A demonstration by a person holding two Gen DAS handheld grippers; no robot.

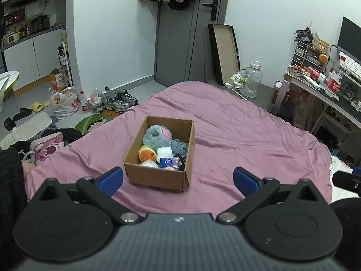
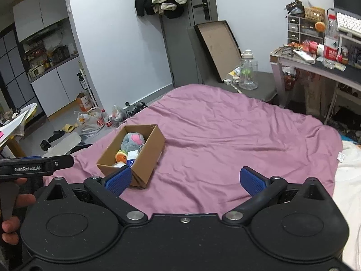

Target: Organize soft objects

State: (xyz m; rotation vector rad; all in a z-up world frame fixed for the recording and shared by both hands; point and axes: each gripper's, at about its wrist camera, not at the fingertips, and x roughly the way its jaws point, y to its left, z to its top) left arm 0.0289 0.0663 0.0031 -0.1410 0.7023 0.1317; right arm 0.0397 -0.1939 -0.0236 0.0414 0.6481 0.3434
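Observation:
An open cardboard box (image 1: 155, 176) stands on the pink bedsheet (image 1: 237, 140). It holds several soft things: a grey plush with a pink ear (image 1: 156, 135), a burger toy (image 1: 147, 154), a small grey-blue plush (image 1: 178, 148), a white tissue pack (image 1: 164, 152) and a blue tissue pack (image 1: 168, 162). My left gripper (image 1: 178, 179) is open and empty, just short of the box. My right gripper (image 2: 185, 180) is open and empty; the box (image 2: 147, 160) lies ahead to its left, the grey plush (image 2: 133, 141) showing inside. The left gripper's body (image 2: 36, 166) shows at the left edge.
The bed's far edge drops to a floor with shoes (image 1: 120, 100), bags (image 1: 64, 101) and bottles. A desk (image 2: 315, 67) with clutter stands right. A clear jug (image 1: 251, 79) and a leaning board (image 1: 224, 52) stand by the door. White bedding (image 2: 348, 180) lies right.

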